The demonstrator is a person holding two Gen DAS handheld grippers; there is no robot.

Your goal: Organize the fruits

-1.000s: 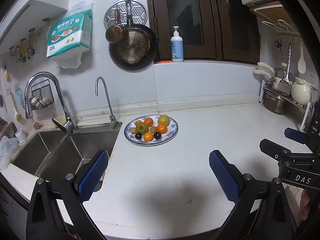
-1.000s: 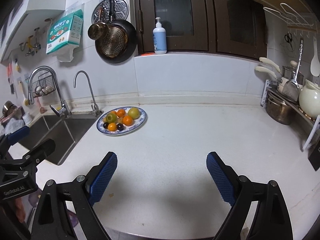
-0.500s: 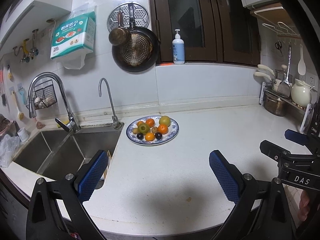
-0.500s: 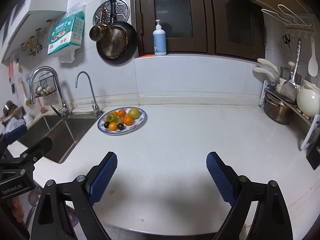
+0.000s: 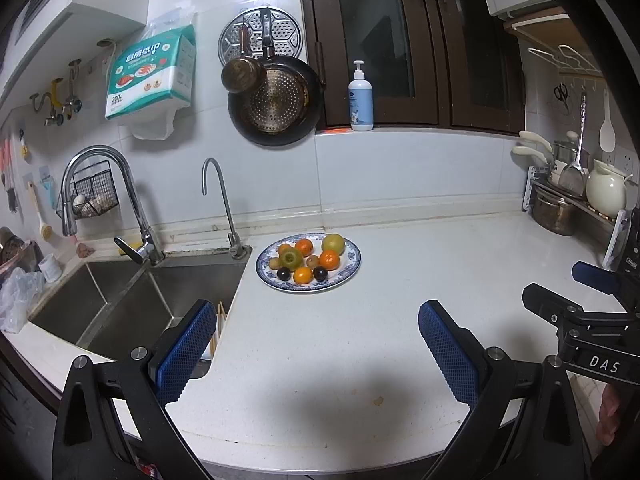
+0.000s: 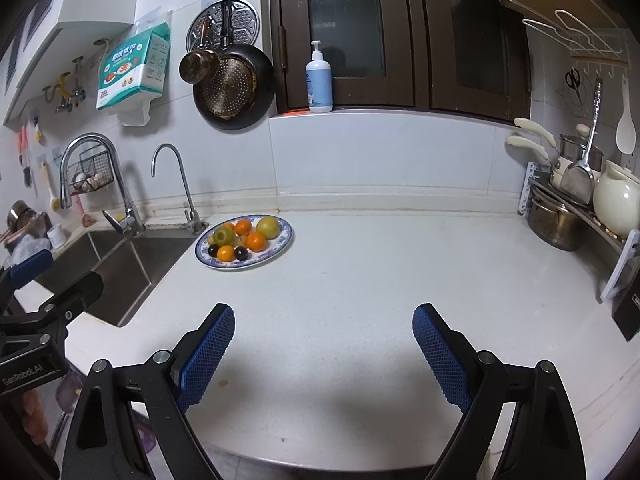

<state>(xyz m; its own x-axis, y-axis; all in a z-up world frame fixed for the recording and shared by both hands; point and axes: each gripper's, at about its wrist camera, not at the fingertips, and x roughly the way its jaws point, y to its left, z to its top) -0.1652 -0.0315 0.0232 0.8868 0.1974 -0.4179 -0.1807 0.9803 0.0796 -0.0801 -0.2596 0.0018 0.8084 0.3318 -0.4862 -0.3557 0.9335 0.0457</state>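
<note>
counter (image 6: 360,280) open before plate (image 6: 280,246) | sink (image 6: 132,264) left | pot rack (image 6: 568,216) right

Beyond the fingers a white speckled bench (image 5: 400,280) runs back to a white tiled wall (image 5: 400,168). Ahead and to the left of the fingers a steel sink (image 5: 132,300) is sunk into the bench, with a tall curved faucet (image 5: 100,184) and a thin gooseneck tap (image 5: 218,200) behind it. Above, a dark pan (image 5: 276,108), a perforated steamer tray (image 5: 260,36) and a pack of paper towels (image 5: 150,74) hang on the wall. Straight ahead and high up, a dark-framed window (image 6: 360,32) has a pump bottle (image 6: 319,80) on its sill. Far right, a dish rack (image 6: 572,208) holds pots and a cream jug (image 6: 616,204). Light glares off the upper tiles.
</note>
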